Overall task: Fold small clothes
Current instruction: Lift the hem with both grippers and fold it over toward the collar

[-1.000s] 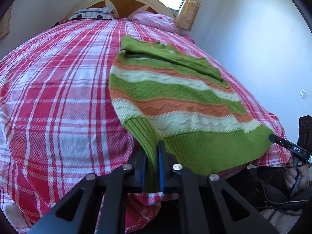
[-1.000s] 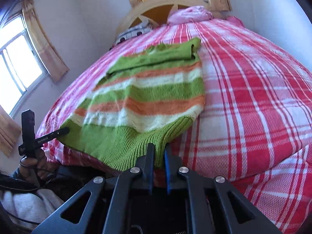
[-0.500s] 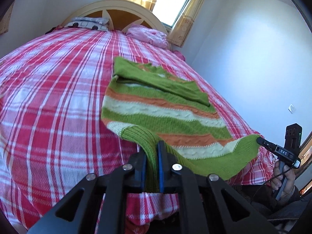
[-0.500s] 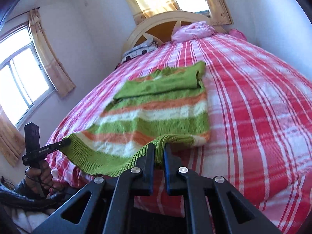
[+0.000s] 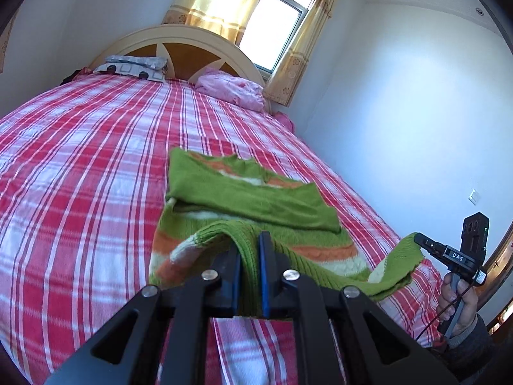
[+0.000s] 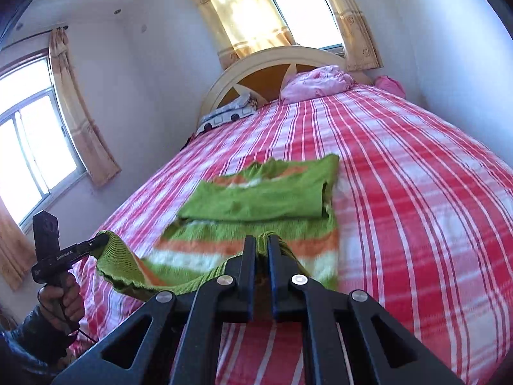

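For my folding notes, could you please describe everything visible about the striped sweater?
The sweater is a chunky knit in green, orange and cream bands with a ribbed green hem. Its far part lies flat on the red plaid bedspread, with green sleeves folded across it. The hem is lifted off the bed and sags between two corners: the left gripper is shut on one, the right gripper on the other. The lifted part looks blurred.

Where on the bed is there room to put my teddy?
The checked bedspread is bare between the striped sweater and the pillows by the headboard, also along the sweater's window-side. The foot is crowded: both grippers hold the hem.
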Action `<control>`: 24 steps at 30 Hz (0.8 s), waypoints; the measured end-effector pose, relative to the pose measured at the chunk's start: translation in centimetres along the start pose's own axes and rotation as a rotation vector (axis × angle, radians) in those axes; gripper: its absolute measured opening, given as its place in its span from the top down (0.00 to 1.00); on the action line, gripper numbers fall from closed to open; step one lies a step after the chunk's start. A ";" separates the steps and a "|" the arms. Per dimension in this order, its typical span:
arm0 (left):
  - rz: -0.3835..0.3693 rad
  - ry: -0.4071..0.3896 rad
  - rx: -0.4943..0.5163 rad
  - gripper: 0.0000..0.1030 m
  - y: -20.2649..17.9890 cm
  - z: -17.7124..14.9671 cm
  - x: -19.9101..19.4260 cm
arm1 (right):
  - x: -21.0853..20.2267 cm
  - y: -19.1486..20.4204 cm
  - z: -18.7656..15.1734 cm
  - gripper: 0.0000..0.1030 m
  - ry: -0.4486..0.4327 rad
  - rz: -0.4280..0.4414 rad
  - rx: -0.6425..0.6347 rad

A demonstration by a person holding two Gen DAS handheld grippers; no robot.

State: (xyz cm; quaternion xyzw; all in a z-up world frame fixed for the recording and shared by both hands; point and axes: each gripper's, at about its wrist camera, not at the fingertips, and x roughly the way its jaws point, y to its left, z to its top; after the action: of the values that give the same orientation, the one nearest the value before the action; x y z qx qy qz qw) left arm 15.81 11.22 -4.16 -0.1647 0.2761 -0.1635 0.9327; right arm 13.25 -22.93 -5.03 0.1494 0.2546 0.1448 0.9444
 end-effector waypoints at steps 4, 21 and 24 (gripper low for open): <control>0.001 -0.012 -0.024 0.90 0.9 1.8 1.7 | 1.3 -0.8 2.2 0.95 -0.013 -0.010 0.008; 0.074 -0.035 -0.012 0.90 2.8 10.7 10.5 | 10.5 -3.7 12.1 0.95 -0.028 -0.069 -0.013; 0.082 -0.028 -0.016 0.90 3.4 12.1 12.4 | 12.7 -4.4 13.8 0.95 -0.019 -0.079 -0.014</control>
State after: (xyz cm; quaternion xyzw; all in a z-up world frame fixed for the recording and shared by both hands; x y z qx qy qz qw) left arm 33.28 11.91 -1.67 -0.1630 0.2708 -0.1206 0.9410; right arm 31.88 -25.43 -0.73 0.1339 0.2503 0.1078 0.9528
